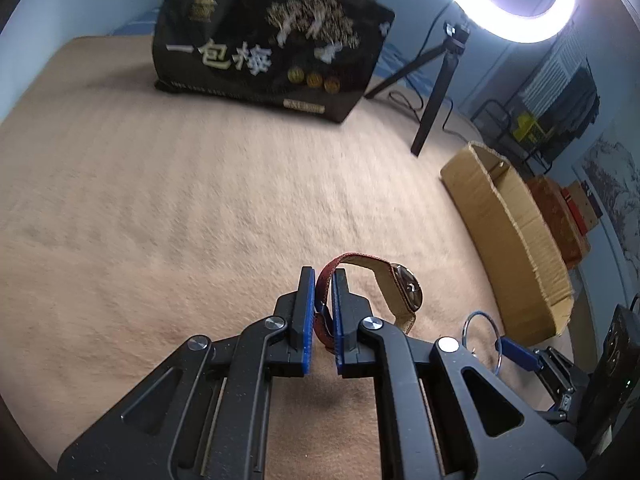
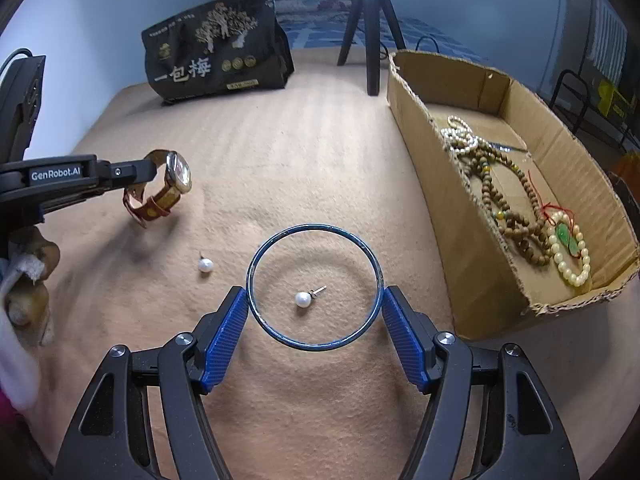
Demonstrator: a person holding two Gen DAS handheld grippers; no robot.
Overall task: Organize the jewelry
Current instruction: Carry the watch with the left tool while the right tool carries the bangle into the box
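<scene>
My left gripper is shut on the red-brown strap of a wristwatch, holding it just above the tan blanket. In the right wrist view, that watch hangs from the left gripper at the left. My right gripper has its blue pads pressed on both sides of a blue bangle. A pearl earring lies on the blanket, seen through the bangle. A second pearl earring lies to its left. The bangle also shows in the left wrist view, at the lower right.
An open cardboard box at the right holds bead strands and a pearl bracelet. A black printed bag and a tripod with a ring light stand at the back. A person's hand is at the left edge.
</scene>
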